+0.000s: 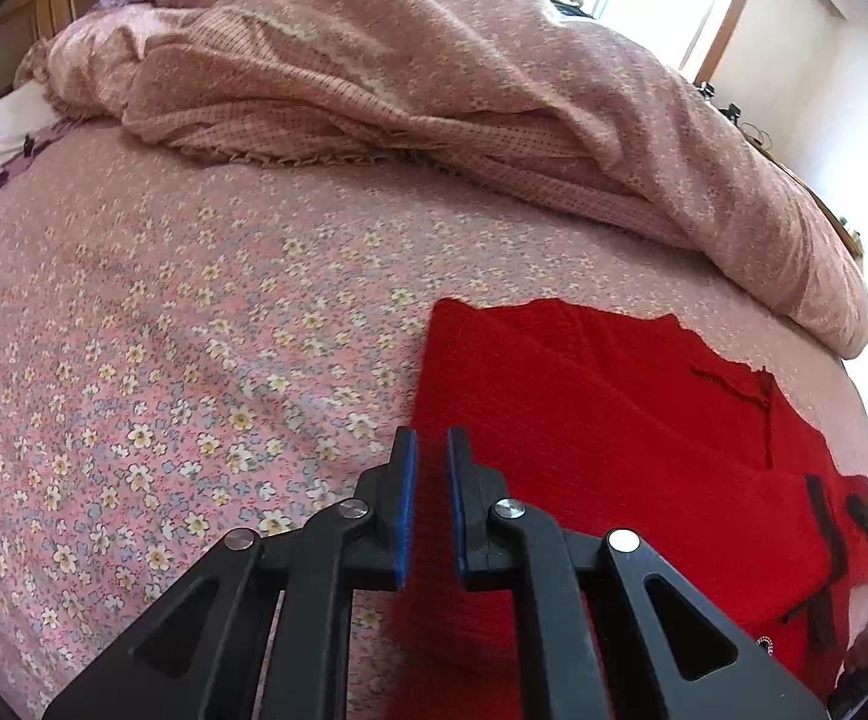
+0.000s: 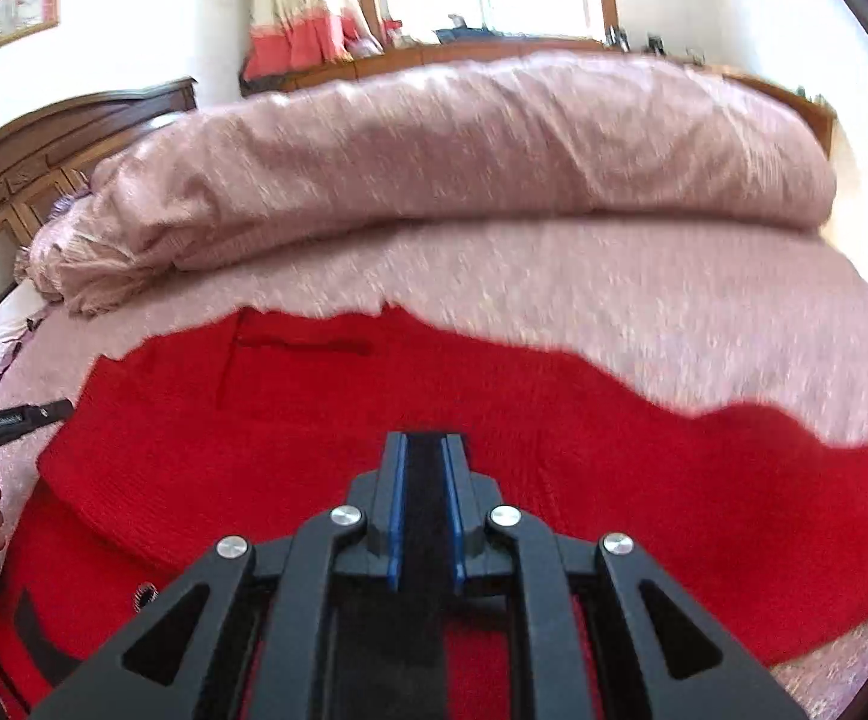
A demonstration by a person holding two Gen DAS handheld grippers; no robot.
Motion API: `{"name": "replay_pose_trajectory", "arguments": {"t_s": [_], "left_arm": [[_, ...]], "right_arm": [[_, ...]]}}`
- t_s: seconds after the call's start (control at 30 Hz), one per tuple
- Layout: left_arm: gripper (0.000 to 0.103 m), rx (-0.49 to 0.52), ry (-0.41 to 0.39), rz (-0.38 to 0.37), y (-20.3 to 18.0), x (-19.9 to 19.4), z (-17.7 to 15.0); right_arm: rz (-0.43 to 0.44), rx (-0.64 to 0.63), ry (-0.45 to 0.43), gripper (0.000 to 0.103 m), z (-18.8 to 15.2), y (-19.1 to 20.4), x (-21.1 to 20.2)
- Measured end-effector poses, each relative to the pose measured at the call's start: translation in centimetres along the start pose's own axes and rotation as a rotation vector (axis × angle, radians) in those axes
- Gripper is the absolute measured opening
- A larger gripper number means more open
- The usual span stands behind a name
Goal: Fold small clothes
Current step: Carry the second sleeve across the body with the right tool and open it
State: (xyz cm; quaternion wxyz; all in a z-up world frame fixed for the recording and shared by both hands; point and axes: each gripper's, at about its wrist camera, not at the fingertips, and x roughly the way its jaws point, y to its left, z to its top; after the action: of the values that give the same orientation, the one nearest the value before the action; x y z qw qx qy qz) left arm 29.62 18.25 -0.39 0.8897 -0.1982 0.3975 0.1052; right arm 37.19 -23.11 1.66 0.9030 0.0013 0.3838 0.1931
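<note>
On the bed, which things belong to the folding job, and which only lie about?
For the job:
- red garment
- left gripper
- right gripper

Only lying about:
- rolled pink quilt
- flowered bedsheet
- curtain

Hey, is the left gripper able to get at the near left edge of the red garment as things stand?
Probably yes. The left gripper hangs right over the red garment near its left edge, with only bare floral bedsheet beside it. Its jaws look nearly shut, so they would need to open first.

The garment (image 1: 601,420) is plain red with black trim. The sheet (image 1: 164,330) is pink with small pale flowers. The quilt (image 2: 463,150) is dusty pink.
</note>
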Motion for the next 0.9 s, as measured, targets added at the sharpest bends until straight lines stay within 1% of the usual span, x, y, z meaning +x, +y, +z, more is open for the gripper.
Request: {"name": "replay_pose_trajectory", "arguments": {"t_s": [0.07,0.1,0.2,0.23,0.3,0.33,0.4,0.43,0.47,0.5,0.53,0.57,0.6,0.63,0.7,0.73,0.77,0.83,0.9], "left_arm": [[0.003,0.017,-0.007,-0.001,-0.6,-0.1,0.0],[0.004,0.033,-0.006,0.000,-1.1,-0.1,-0.1],[0.004,0.064,-0.006,0.011,-1.9,0.0,0.0],[0.005,0.073,-0.006,0.012,-2.2,0.1,-0.1],[0.008,0.090,0.000,0.014,-2.5,0.3,-0.2],[0.008,0.098,0.003,0.019,-2.8,0.4,-0.4],[0.008,0.106,0.006,0.020,-3.0,0.6,-0.4],[0.009,0.113,0.008,0.021,-3.2,0.7,-0.4],[0.008,0.118,0.009,0.021,-3.3,0.8,-0.4],[0.009,0.127,0.008,0.020,-3.5,0.8,-0.5],[0.009,0.136,0.007,0.021,-3.7,0.8,-0.4],[0.009,0.143,0.004,0.026,-3.9,0.9,-0.4],[0.009,0.147,0.001,0.030,-4.0,0.9,-0.3],[0.009,0.147,0.000,0.032,-4.0,1.1,-0.1],[0.009,0.131,0.008,0.029,-3.9,1.5,0.1],[0.009,0.124,0.012,0.029,-3.9,1.7,0.1],[0.009,0.116,0.016,0.027,-3.8,1.8,0.1],[0.009,0.109,0.016,0.030,-3.8,2.0,0.1],[0.009,0.109,0.014,0.034,-3.8,2.1,0.1]], "right_arm": [[-0.007,0.021,0.082,0.012,-0.7,-0.4,1.3],[-0.011,0.022,0.103,0.012,-0.9,-0.4,1.6],[-0.008,0.025,0.116,0.013,-1.2,-0.3,1.7],[0.003,0.036,0.114,0.015,-1.1,-0.5,1.6],[0.038,0.072,0.103,0.021,-1.0,-1.0,1.3],[0.064,0.089,0.093,0.026,-0.9,-1.3,1.1],[0.100,0.102,0.072,0.032,-0.4,-1.6,1.1],[0.109,0.087,0.062,0.041,0.1,-1.6,1.3],[0.109,0.068,0.055,0.052,0.6,-1.5,1.6],[0.119,0.044,0.049,0.056,1.2,-1.4,2.1],[0.139,0.037,0.054,0.060,1.5,-1.4,2.6],[0.168,0.034,0.069,0.060,1.8,-1.2,3.3],[0.174,0.031,0.083,0.060,1.9,-1.0,3.9],[0.154,0.011,0.110,0.060,1.8,-0.5,4.9],[0.083,-0.035,0.135,0.036,1.4,0.2,5.9],[0.064,-0.054,0.132,0.008,1.2,0.4,6.0],[0.060,-0.059,0.127,0.000,1.2,0.4,5.9],[0.081,-0.043,0.094,0.000,1.5,0.2,5.3],[0.085,-0.042,0.022,0.000,2.2,0.3,4.1]]}}
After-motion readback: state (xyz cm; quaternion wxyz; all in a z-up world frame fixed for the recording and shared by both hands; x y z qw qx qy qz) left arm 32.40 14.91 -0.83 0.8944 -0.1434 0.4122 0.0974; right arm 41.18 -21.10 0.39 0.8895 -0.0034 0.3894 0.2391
